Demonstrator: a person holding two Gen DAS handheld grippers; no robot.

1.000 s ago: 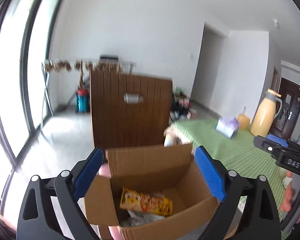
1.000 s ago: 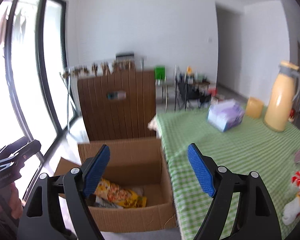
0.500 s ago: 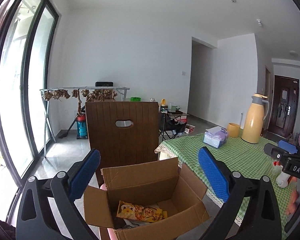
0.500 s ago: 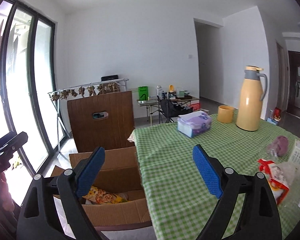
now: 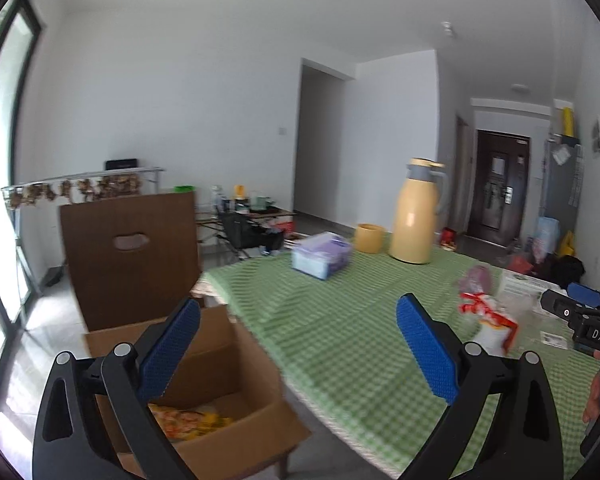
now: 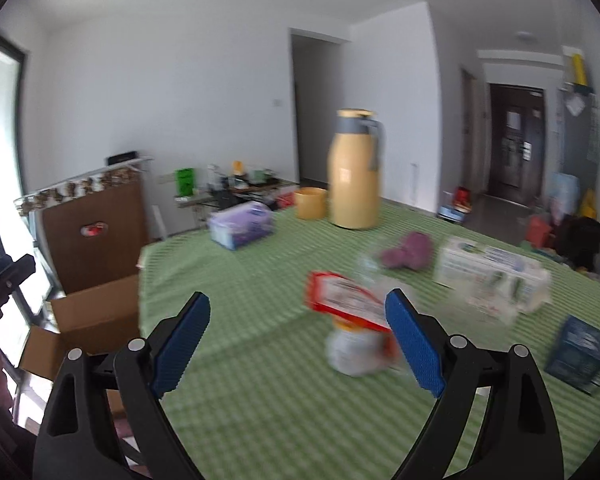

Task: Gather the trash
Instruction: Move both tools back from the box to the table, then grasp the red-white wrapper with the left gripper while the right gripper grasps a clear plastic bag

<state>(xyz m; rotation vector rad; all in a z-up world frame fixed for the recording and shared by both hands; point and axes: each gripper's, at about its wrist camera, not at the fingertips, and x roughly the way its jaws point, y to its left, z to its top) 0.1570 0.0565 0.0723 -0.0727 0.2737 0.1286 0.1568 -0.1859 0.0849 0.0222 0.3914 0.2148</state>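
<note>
Both grippers are empty with their blue pads wide apart: the left gripper (image 5: pixel 298 346) hangs over the gap between the cardboard box (image 5: pixel 236 384) and the near left corner of the table (image 6: pixel 260 380), and the right gripper (image 6: pixel 298 338) is over the green checked cloth with the red-and-white wrapper (image 6: pixel 350 304) just beyond its right pad. That wrapper looks like the next piece of trash to take, and it appears to lie on or against a blurred pale crumpled bag (image 6: pixel 354 354); motion blur hides exactly how they touch. To do the pick well, the right gripper should swing a little to the right so the wrapper sits squarely between the pads, come down low to the cloth, and close on the wrapper's stiffer folded edge rather than pinching the tablecloth with it. The box stands open on the floor at the left, below table height, with a yellow snack packet (image 5: pixel 188 420) already inside, so the carry is a short sweep left and down, clear of the box's raised flap. Farther right lie a purple cloth-like lump (image 6: pixel 410 250), a white carton (image 6: pixel 488 270) and a dark blue box (image 6: pixel 584 350), near enough to be nudged by a wide approach. At the far side stand the yellow thermos jug (image 6: pixel 354 176), a yellow cup (image 6: pixel 310 202) and a tissue pack (image 6: pixel 242 226), well apart from the reach. A brown chair (image 5: pixel 132 256) stands behind the box.
</note>
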